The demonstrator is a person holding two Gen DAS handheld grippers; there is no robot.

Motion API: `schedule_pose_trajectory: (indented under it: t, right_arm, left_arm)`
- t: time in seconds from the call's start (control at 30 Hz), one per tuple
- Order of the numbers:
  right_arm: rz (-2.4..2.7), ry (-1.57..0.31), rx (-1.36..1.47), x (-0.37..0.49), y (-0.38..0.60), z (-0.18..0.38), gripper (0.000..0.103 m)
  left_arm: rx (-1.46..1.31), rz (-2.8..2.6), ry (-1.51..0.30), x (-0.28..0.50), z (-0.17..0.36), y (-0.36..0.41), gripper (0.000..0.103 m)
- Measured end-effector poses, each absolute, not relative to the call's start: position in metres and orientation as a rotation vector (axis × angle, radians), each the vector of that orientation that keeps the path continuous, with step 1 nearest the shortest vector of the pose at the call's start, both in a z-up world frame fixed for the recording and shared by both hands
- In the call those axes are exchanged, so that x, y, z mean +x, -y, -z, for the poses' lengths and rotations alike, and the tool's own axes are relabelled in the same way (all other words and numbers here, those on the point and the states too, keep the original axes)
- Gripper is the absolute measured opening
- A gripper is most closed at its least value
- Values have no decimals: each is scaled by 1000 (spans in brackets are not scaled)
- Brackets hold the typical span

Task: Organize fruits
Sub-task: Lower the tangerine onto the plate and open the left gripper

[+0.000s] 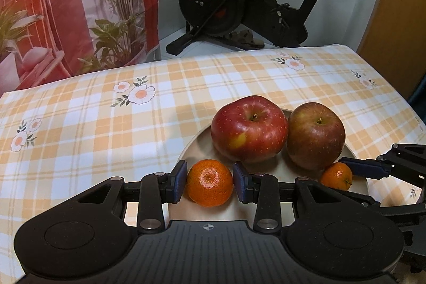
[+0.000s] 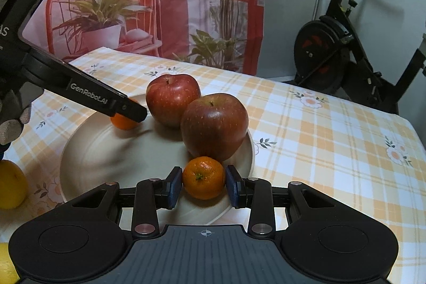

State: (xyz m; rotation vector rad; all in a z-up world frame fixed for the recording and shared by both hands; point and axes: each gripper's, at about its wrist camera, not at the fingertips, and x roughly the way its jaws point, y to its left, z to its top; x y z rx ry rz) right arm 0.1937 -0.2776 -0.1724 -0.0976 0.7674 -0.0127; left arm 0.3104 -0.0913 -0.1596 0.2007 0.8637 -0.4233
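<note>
Left claw (image 1: pixel 210 184) and right claw (image 2: pixel 203 178) each clamp tangerine over plate (image 2: pixel 106 151) holding two apples (image 2: pixel 214 127).

Glossy apples (image 1: pixel 249 128); dimpled mandarin (image 1: pixel 210 183); matt plate (image 2: pixel 111 151).

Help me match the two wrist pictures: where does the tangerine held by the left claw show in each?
Left wrist: tangerine at bottom centre, between the left claw's pads, on the plate.
Right wrist: tangerine at upper left, half hidden behind that claw's tip.
Shared landmark: the redder apple just behind it.
</note>
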Motion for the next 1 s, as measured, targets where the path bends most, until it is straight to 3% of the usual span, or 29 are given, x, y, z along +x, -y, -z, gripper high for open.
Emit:
schedule_pose_trajectory:
  t: [0.23, 0.43, 1.0]
  right_arm:
    - [19, -768, -97, 195, 278, 173, 33]
    - [21, -757, -92, 191, 277, 165, 42]
    - [52, -657, 60, 134, 267, 134, 42]
  left_arm:
    - [213, 420, -857, 310, 160, 94, 40]
    - [204, 420, -866, 309, 155, 92, 42]
    - [147, 411, -755, 251, 108, 73, 42]
